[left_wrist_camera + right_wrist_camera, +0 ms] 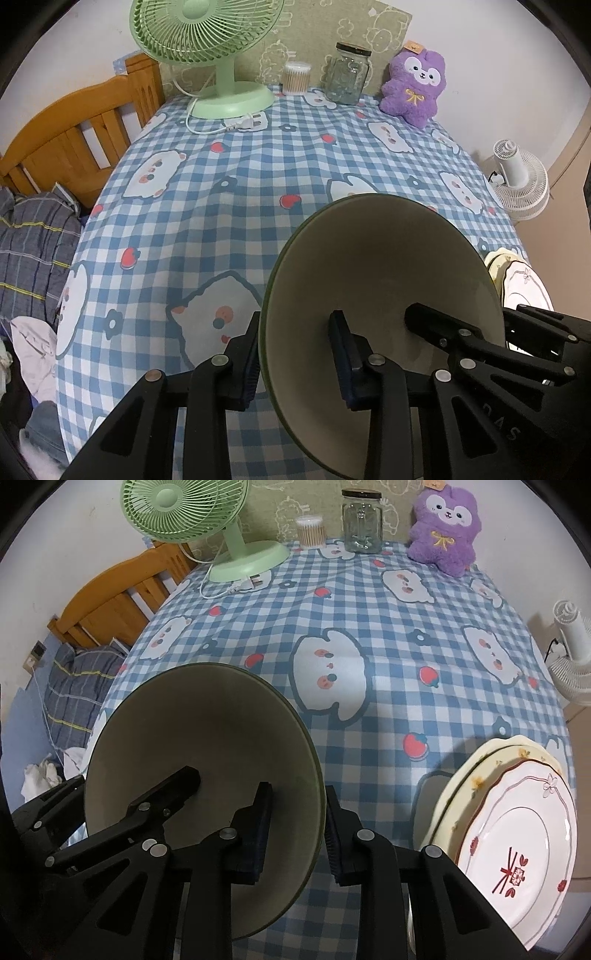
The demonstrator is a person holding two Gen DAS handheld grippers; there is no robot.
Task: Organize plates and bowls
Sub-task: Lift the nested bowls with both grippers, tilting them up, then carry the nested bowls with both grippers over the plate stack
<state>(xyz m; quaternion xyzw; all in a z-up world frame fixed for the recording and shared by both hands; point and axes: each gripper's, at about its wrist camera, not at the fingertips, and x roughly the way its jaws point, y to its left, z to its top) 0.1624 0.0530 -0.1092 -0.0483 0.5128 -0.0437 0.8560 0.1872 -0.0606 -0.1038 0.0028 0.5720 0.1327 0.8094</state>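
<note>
Gripping opposite rims of the olive bowl (384, 266), your left tool (295, 354) and right tool (295, 834) each have one pad inside and one outside its wall. The bowl sits tilted over the checked surface (388, 627), near its front edge. Two stacked plates (517, 830) lie to its right.

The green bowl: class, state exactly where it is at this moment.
The green bowl is held between both grippers above the checked tablecloth, left gripper on its left rim, right gripper on its right rim, with stacked plates to its right.
</note>
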